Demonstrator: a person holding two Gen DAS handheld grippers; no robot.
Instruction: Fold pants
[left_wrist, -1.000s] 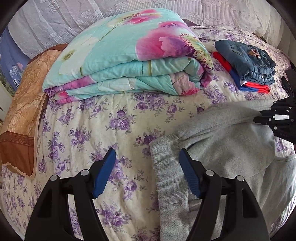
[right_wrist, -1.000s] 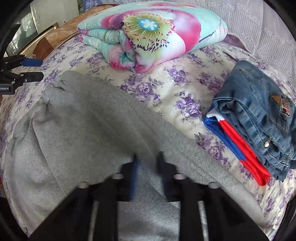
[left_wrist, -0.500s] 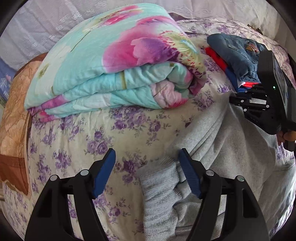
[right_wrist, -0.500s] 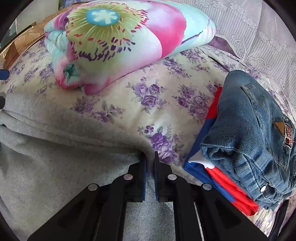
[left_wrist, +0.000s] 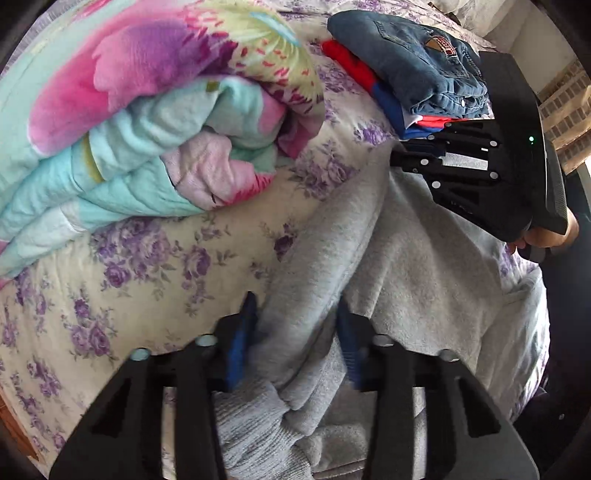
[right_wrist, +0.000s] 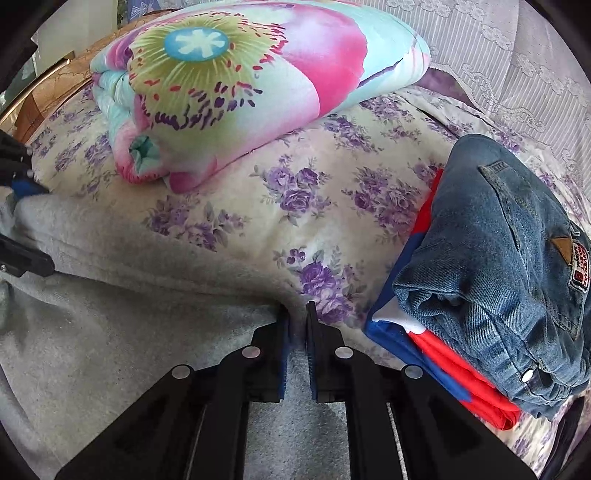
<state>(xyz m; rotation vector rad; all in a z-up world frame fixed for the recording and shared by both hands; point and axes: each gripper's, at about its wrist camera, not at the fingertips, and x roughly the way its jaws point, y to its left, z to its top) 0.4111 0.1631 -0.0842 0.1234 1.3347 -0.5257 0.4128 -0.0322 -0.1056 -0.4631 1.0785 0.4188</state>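
Grey sweatpants (left_wrist: 413, 258) lie on the floral bedsheet (left_wrist: 122, 295). My left gripper (left_wrist: 295, 332) has its jaws on either side of a folded leg of the pants near the ribbed cuff (left_wrist: 255, 435), closing on the cloth. My right gripper (right_wrist: 297, 325) is shut on the far edge of the pants (right_wrist: 147, 295), pinching the cloth between its blue pads. The right gripper also shows in the left wrist view (left_wrist: 402, 155), and the left gripper at the left edge of the right wrist view (right_wrist: 22, 221).
A folded flowered quilt (right_wrist: 240, 85) lies at the back of the bed. A stack of folded denim jeans (right_wrist: 506, 258) on red and blue garments (right_wrist: 443, 384) sits right of the pants. An orange blanket (right_wrist: 48, 96) lies far left.
Both grippers moved forward toward the quilt. The left gripper's jaws narrowed from wide open to around the pants leg. The right gripper stayed shut on the pants edge.
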